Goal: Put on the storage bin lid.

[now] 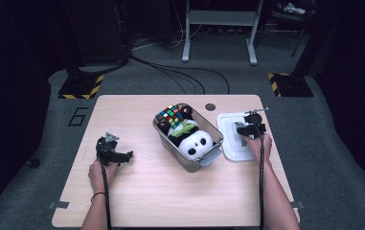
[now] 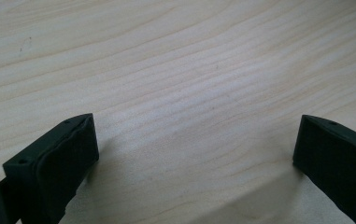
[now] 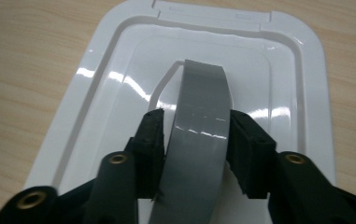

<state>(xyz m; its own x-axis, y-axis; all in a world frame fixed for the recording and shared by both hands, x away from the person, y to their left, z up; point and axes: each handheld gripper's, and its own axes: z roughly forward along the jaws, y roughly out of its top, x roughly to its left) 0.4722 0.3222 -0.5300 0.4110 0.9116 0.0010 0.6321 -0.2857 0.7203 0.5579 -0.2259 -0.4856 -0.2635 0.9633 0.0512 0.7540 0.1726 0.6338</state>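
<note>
Lid (image 1: pixel 236 137) lying flat on the tabletop (image 1: pixel 146 191) at right of centre in the high view, just beside the clear bin (image 1: pixel 204 160) holding the plush panda (image 1: pixel 195 142) and puzzle cube (image 1: pixel 169 117). Right gripper (image 3: pixel 195 140) clenched across the grey handle (image 3: pixel 202 107), pads pressing both edges low in the right gripper view. Left gripper (image 2: pixel 194 144) resting well apart at left, jaws spread wide over bare wood, grasping nothing.

Advice for the lift, as a judgement: keep the squeeze square on the handle's middle, raise straight up so the lid stays level, carry across over the bin, align the corners with the rim before lowering. Brace the bin with the idle gripper if it slides. Risk: smooth handle slipping, or the panda's head blocking the seat.
</note>
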